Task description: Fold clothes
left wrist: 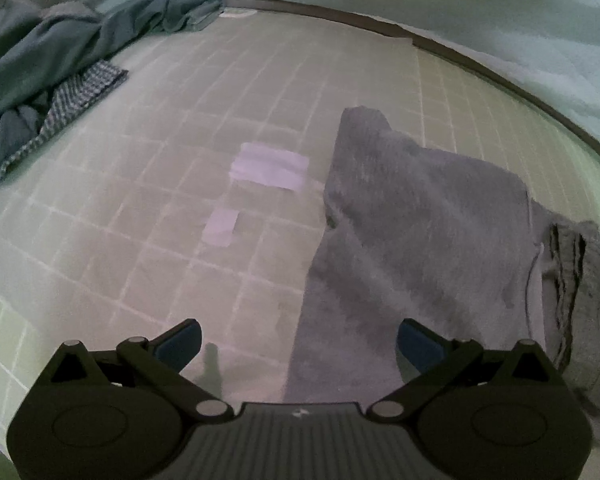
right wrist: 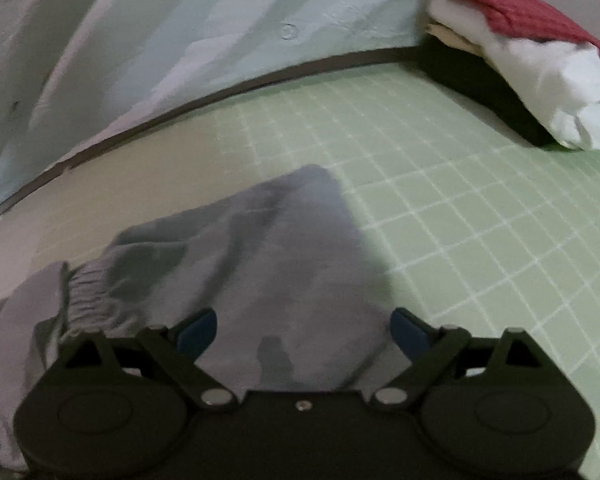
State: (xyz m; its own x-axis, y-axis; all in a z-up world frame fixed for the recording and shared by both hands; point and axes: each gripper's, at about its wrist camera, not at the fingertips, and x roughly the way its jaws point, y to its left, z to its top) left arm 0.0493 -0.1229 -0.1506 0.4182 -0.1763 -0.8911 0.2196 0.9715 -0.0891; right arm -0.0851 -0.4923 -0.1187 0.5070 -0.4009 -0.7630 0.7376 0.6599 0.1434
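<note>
**Both grippers empty above the grey garment**

The left gripper [left wrist: 298, 342] hangs wide open, gripping nothing — the crumpled grey fabric garment [left wrist: 412, 240] lies ahead and to its right on the green gridded mat [left wrist: 180, 128] covering the desk. The right gripper [right wrist: 303, 330], also spread wide and empty, hovers directly over that garment [right wrist: 284, 248], elastic waistband [right wrist: 96, 288] to its left.

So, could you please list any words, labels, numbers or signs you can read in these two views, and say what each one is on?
No readable text in either view.
Left hand-held gripper: a small pale mark on its body, too small to read.
Pale tape patches on the green grid mat: blank.
Grey garment, red and white folded clothes: no label shows.
Small round mark on the pale sheet: too blurred to read.
</note>
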